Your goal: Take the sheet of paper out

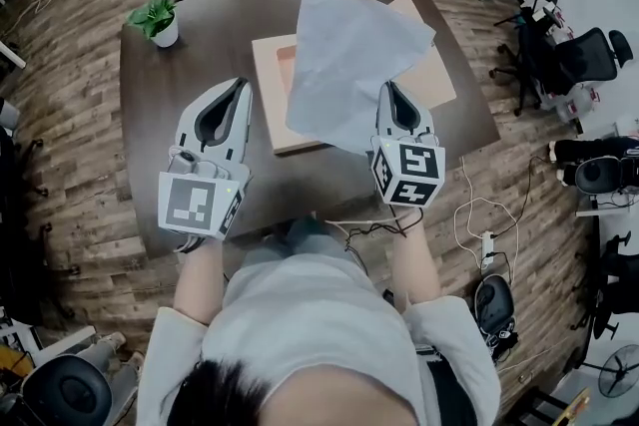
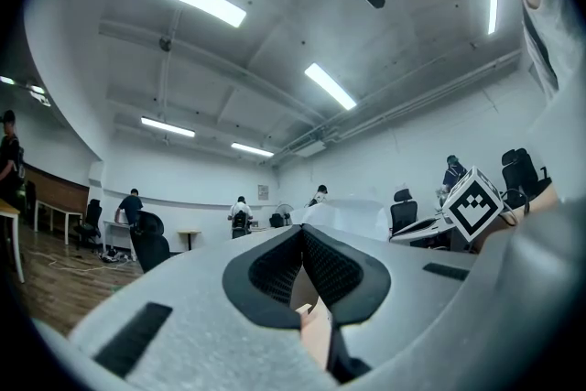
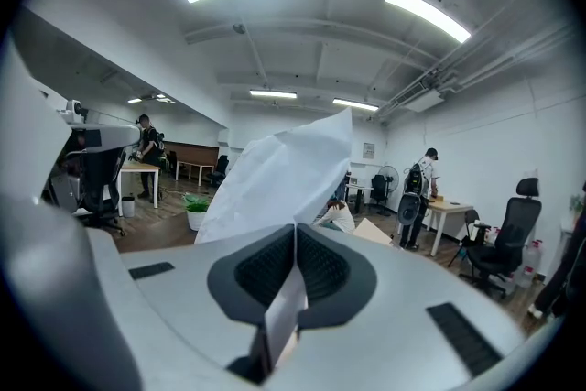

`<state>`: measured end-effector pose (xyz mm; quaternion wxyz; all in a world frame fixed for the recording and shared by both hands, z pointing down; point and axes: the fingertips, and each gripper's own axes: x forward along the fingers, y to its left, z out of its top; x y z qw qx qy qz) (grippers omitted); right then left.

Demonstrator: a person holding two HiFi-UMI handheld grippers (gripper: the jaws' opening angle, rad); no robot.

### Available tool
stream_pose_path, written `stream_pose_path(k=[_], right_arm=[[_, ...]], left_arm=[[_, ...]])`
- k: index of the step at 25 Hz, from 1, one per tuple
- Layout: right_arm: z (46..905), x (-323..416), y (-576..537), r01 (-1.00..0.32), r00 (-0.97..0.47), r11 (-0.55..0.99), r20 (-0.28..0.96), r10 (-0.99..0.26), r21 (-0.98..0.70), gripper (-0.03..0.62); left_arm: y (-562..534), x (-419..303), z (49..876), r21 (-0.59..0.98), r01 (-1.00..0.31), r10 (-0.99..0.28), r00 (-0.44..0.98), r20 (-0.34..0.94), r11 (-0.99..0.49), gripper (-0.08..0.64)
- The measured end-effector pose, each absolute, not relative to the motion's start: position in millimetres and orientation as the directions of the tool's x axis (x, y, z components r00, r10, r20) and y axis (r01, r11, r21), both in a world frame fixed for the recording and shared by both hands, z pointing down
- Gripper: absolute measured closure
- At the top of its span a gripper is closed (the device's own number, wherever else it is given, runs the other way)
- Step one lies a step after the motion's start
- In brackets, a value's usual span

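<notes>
White sheet of paper (image 1: 344, 55), tan box (image 1: 266, 85), dark brown table (image 1: 165, 110), green plant (image 1: 152, 13) in white pot (image 1: 166, 36)

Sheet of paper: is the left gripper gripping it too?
No, only the right gripper pinches the sheet of paper; the left gripper hangs apart from it, left of the box.

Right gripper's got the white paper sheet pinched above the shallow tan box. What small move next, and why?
Probably raise the right gripper a little and draw it back toward you. Its jaws are shut on the edge of the crumpled white paper sheet, and in the head view the sheet overlaps the shallow tan box; whether it is clear of the rim cannot be told.
</notes>
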<state>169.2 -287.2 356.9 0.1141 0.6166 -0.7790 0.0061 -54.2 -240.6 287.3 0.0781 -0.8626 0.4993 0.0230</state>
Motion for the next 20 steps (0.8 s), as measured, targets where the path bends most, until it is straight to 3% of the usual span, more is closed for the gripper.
stream_pose_path(k=[20], right_arm=[[323, 174, -247, -0.973, -0.188, 0.194, 0.052, -0.981, 0.125, 0.575]], left_arm=[[-229, -48, 278, -0.113, -0.85, -0.838, 0.527, -0.142, -0.515, 0.563]])
